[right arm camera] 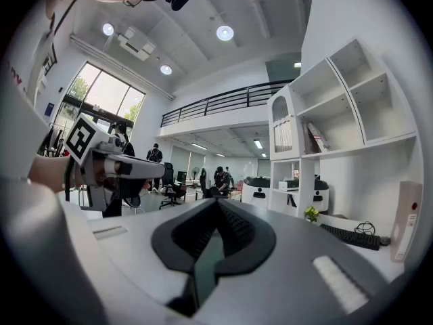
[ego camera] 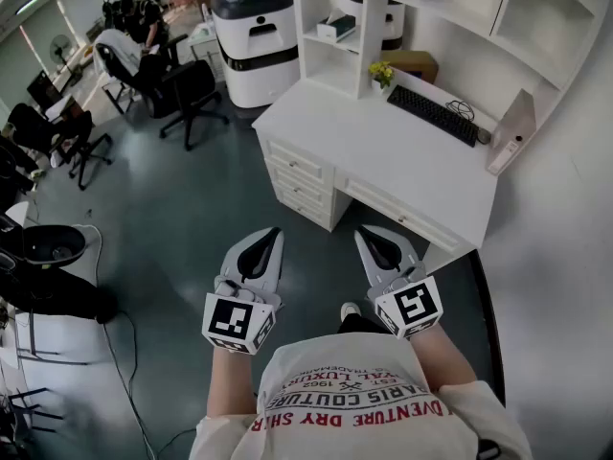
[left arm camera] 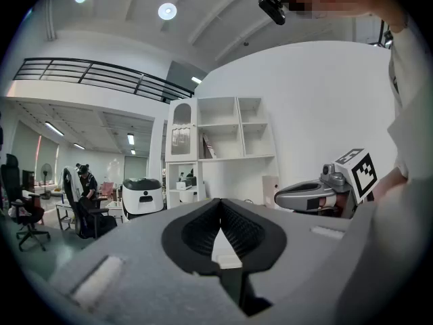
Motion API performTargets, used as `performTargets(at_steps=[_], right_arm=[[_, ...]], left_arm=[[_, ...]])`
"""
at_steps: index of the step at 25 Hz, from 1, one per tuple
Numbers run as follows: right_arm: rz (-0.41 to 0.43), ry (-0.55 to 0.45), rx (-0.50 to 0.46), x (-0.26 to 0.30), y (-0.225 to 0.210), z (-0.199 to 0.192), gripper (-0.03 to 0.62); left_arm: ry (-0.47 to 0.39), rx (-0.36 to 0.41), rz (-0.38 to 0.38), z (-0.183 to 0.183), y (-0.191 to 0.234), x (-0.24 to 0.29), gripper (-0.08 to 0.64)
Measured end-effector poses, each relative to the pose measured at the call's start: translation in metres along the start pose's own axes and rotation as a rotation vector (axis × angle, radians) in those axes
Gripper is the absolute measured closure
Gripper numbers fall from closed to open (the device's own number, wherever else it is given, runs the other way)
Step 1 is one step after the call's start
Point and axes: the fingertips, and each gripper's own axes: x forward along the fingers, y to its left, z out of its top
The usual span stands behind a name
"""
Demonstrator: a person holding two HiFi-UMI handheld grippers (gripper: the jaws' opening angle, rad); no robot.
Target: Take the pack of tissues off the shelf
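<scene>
Tissue pack (ego camera: 336, 28), pale and boxy, lies at shelf (ego camera: 310, 22) board's front edge; left gripper (ego camera: 272, 234) and right gripper (ego camera: 368, 234) clenched, empty.

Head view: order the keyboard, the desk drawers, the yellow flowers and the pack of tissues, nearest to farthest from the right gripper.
1. Desk drawers, just ahead, slightly left of the right gripper.
2. Keyboard, on the desktop, ahead-right.
3. Yellow flowers, at the desk's back.
4. Pack of tissues, up on the shelf, farthest.
</scene>
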Motion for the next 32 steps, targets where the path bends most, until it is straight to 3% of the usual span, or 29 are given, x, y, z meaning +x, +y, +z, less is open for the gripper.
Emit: performTargets(at_steps=[9,16,17,18,19,24,32], right_arm=[[0.028,0.009,-0.004,0.012,0.011,-0.001,0.592],[0.035,0.045,0.046,0.025,0.027,-0.016,0.591],[0.042,0.040,0.043,0.027,0.029,-0.017,0.591],[0.048,0.034,0.040,0.029,0.031,-0.017,0.592],[0.052,0.029,0.038,0.032,0.031,-0.016,0.591],[0.052,0.027,0.040,0.053,0.021,-0.015,0.591],[0.055,0.060,0.083,0.111,-0.025,-0.040,0.591]], left_arm=[[0.005,-0.005,0.002,-0.005,0.011,-0.001,0.557],[-0.002,-0.008,0.026,-0.012,0.021,-0.017,0.553],[-0.010,-0.013,0.032,-0.012,0.023,-0.018,0.451],[-0.016,-0.020,0.040,-0.013,0.026,-0.019,0.302],[-0.021,-0.028,0.053,-0.013,0.030,-0.020,0.220],[-0.041,-0.062,0.124,-0.016,0.063,-0.017,0.156],[0.008,-0.066,0.114,-0.035,0.096,0.044,0.156]])
